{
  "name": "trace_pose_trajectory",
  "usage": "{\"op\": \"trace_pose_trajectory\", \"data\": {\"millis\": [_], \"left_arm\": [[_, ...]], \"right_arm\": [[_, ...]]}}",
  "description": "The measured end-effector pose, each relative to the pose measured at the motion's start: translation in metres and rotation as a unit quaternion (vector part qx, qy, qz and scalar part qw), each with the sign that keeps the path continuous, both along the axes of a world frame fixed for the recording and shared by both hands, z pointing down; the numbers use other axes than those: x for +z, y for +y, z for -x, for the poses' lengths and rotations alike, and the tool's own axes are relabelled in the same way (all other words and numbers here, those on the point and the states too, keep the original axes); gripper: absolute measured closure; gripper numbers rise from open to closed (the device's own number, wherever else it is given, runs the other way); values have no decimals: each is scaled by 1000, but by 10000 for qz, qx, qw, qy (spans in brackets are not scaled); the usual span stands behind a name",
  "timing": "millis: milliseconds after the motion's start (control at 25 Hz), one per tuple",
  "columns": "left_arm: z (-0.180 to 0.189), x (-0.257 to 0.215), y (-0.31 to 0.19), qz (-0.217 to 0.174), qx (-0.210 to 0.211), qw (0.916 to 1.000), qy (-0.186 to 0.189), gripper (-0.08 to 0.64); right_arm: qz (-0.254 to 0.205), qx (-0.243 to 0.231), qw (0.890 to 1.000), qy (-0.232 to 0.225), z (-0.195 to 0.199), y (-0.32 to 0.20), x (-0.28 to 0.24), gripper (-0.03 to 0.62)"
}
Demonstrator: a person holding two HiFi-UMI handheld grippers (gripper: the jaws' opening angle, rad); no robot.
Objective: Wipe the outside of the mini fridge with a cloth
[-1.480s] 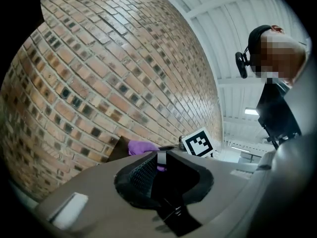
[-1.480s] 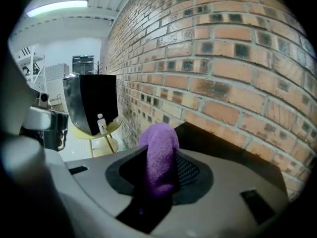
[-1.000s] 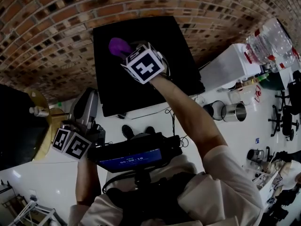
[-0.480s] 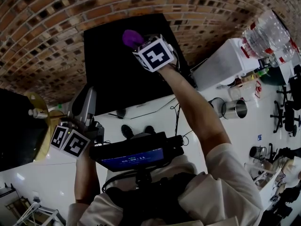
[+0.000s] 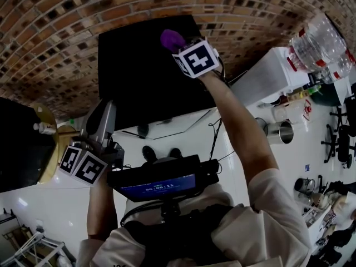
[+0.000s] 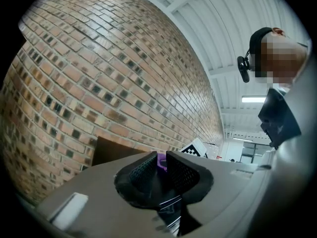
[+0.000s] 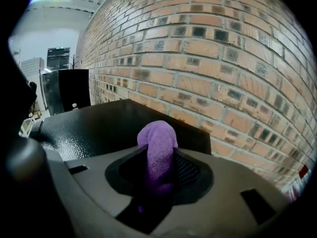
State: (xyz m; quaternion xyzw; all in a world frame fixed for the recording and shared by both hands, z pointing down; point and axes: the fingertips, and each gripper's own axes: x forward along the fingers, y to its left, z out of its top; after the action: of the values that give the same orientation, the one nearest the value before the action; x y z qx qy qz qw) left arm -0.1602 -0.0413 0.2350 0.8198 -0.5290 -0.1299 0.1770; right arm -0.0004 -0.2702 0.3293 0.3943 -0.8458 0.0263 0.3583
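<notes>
Brick wall (image 5: 50, 38) behind, glossy white floor (image 5: 50, 204). White counter (image 5: 267, 77) at right, water bottles (image 5: 320, 46) on it. Steel cans (image 5: 278, 131) and office chairs (image 5: 339, 143) on the floor nearby. White ribbed ceiling (image 6: 237, 24), strip light (image 6: 255, 99) on.

The top of the boxy black mini fridge (image 5: 139, 74) lies open toward its left edge; a red brick wall (image 5: 67, 38) blocks the back edge, and a white cabinet (image 5: 267, 79) the right.

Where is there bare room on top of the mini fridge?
The mini fridge top is bare from the brick wall to its front edge, across the left and middle. Only the back right corner is taken: the right hand-held gripper holds the purple cloth there. Crowded: the floor round the metal cans.
</notes>
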Motion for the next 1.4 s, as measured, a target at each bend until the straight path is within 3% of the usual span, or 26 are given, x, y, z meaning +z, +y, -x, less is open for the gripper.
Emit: {"op": "trace_pose_trajectory", "data": {"millis": [640,1080,1240,1400], "left_arm": [[-8,-1,16,-94,54,9999,28,515],[41,1,32,-16,80,10000,33,517],[50,3,32,10,235,9997,63,516],[54,5,31,35,437,9990,90,517]], "right_arm": [[131,737,9970,197,-78,-22,-2,465],[-318,1722,9839,349,-132,-24,-15,468],[-621,1862,9805,111,-130,-9,-44,468],[-775,1569,9845,-88,-98,14,-65,468]]}}
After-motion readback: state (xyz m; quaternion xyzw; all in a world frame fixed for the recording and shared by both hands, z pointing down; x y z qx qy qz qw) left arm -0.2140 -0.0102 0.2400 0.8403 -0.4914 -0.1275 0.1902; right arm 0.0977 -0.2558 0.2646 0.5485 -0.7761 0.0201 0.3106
